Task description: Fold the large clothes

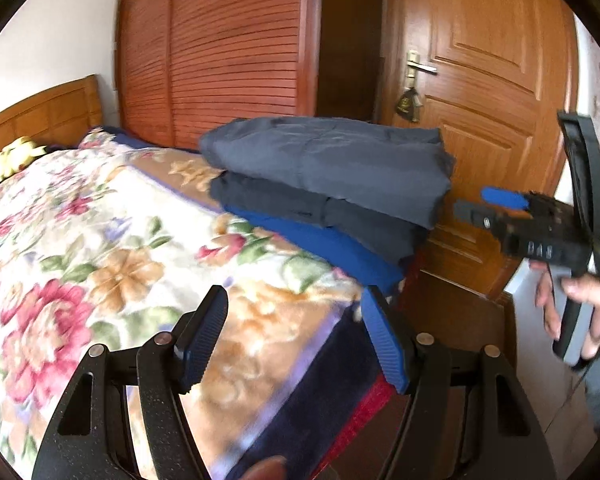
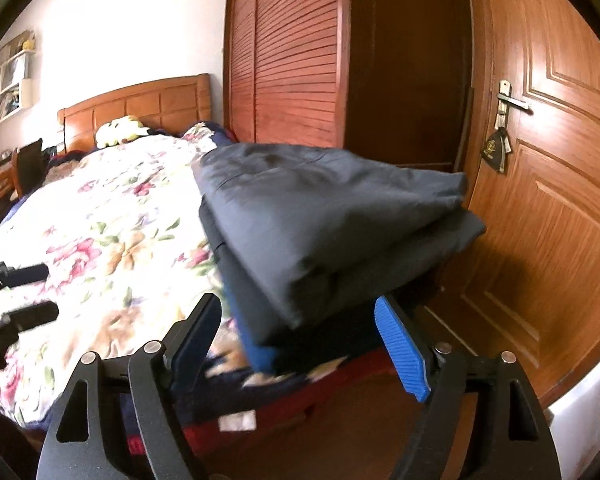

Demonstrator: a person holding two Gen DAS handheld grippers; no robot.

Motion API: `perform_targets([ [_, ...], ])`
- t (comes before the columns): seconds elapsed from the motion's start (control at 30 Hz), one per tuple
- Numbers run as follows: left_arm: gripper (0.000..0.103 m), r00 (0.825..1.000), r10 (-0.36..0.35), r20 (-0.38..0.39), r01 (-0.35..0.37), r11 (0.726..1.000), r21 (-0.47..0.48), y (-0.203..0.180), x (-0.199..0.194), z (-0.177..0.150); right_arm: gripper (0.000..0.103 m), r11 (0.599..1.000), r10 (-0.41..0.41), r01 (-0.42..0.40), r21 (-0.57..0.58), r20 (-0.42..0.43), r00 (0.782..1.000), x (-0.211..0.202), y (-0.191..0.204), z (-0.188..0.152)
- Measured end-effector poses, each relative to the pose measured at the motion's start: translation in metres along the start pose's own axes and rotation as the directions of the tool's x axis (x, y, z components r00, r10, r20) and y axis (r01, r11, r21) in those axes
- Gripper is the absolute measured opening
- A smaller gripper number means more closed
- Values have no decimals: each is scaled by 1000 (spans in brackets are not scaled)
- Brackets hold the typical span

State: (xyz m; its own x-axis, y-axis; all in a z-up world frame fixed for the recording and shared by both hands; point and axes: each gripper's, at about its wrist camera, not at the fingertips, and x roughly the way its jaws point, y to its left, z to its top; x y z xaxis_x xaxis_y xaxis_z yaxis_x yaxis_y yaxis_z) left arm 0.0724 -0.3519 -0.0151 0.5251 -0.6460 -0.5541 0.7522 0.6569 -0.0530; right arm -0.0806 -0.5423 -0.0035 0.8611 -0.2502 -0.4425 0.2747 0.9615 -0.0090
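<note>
Left gripper [image 1: 292,330]: blue-padded fingers spread, empty, over the bed's foot edge.
Right gripper [image 2: 300,344]: fingers released, nothing between them, just before the stack.
Floral blanket on the bed [image 1: 80,240]: wide open room left of the stack.
Stack of folded grey and blue clothes [image 2: 320,232]: flat on the bed's foot corner, overhanging the edge, long axis toward the wooden door [image 2: 548,200].

folded clothes stack [image 2: 332,232], open right tongs [image 2: 300,344]
</note>
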Motion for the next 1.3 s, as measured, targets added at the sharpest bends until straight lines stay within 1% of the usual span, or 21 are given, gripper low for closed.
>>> perform_targets([
  [0.17,71,999,44,8,-43,998,-48,23,-25,-13,81,998,46,-46,33,-10,999,-5,30,-11],
  [0.23,71,996,85,11,-84,994,-71,33,-36,-17,81,998,64,-64,24,-7,998,-8,43,-12],
  [0.33,71,992,123,14,-121,989,-85,45,-52,-25,81,996,87,-87,19,-3,996,-11,59,-13],
  [0.5,71,981,193,10,-190,974,-126,71,-83,-42,81,987,161,-161,-5,-5,987,-16,101,-11],
  [0.63,71,966,257,10,-252,954,-163,96,-108,-59,81,973,226,-226,-44,-7,974,-16,136,-10],
  [0.83,71,936,351,-18,-345,909,-232,142,-136,-88,81,943,315,-316,-109,-25,949,-11,189,-7],
  [1.03,72,905,423,-43,-415,857,-305,177,-168,-116,81,903,404,-405,-145,-34,914,-14,235,-5],
  [1.1,72,889,455,-50,-445,833,-328,188,-184,-125,81,887,435,-434,-160,-32,900,-20,247,-5],
  [1.13,72,884,464,-50,-453,826,-335,191,-189,-127,81,880,446,-445,-168,-30,894,-23,252,-5],
  [1.2,72,868,494,-51,-479,806,-347,196,-204,-134,81,866,470,-466,-180,-22,882,-31,259,-5],
  [1.23,73,855,516,-51,-499,791,-353,199,-215,-138,81,860,482,-476,-185,-16,876,-36,261,-4],
  [1.3,73,838,543,-51,-522,771,-365,201,-228,-142,81,847,503,-495,-195,-6,864,-46,265,-4],
])
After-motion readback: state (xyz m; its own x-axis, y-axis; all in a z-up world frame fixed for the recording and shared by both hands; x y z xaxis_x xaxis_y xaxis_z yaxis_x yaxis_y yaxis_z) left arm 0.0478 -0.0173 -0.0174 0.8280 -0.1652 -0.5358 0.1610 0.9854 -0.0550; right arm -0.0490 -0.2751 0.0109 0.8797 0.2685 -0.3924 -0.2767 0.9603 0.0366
